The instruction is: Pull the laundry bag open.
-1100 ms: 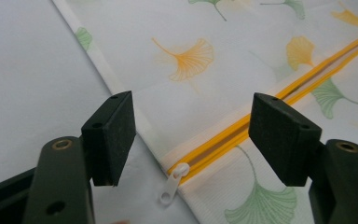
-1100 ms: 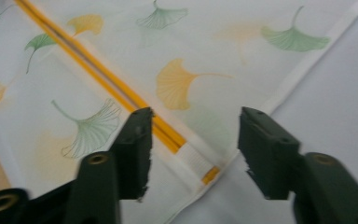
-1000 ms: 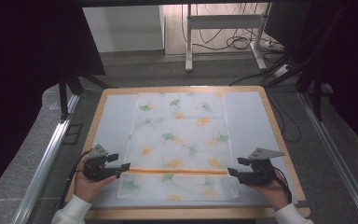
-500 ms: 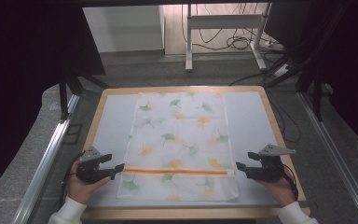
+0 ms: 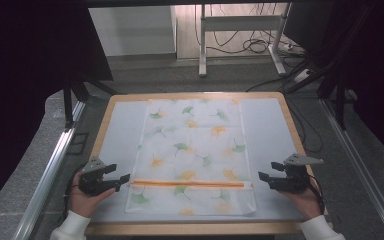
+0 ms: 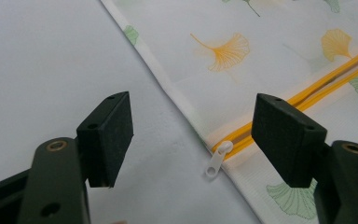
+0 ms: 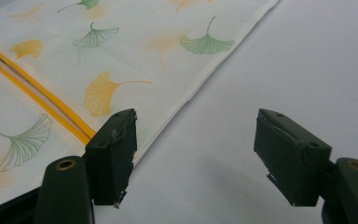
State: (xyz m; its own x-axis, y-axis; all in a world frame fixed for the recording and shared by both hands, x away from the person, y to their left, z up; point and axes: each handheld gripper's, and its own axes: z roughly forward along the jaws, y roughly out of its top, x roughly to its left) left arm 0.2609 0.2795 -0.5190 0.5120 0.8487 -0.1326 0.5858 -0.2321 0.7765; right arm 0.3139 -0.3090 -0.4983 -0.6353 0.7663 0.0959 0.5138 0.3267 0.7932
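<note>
A white cloth bag (image 5: 192, 145) printed with green and orange ginkgo leaves lies flat on the white mat (image 5: 120, 130). An orange zipper (image 5: 187, 184) runs across its near part. My left gripper (image 5: 122, 179) is open just left of the bag. In the left gripper view its jaws (image 6: 198, 130) stand wide over the white zipper pull (image 6: 216, 159) at the bag's edge. My right gripper (image 5: 262, 176) is open right of the bag. Its jaws (image 7: 198, 149) have just been opening, with bare mat between them and the bag's edge (image 7: 121, 56) beside the left jaw.
The mat covers a wooden tabletop (image 5: 195, 229). A metal rail (image 5: 50, 170) runs along the left side. Beyond the table are a stand's legs (image 5: 202, 45) and cables (image 5: 250, 47) on the floor. Bare mat lies on both sides of the bag.
The right gripper has moved right, away from the zipper's end. The left gripper has shifted slightly left, off the bag's edge. The bag lies as before.
</note>
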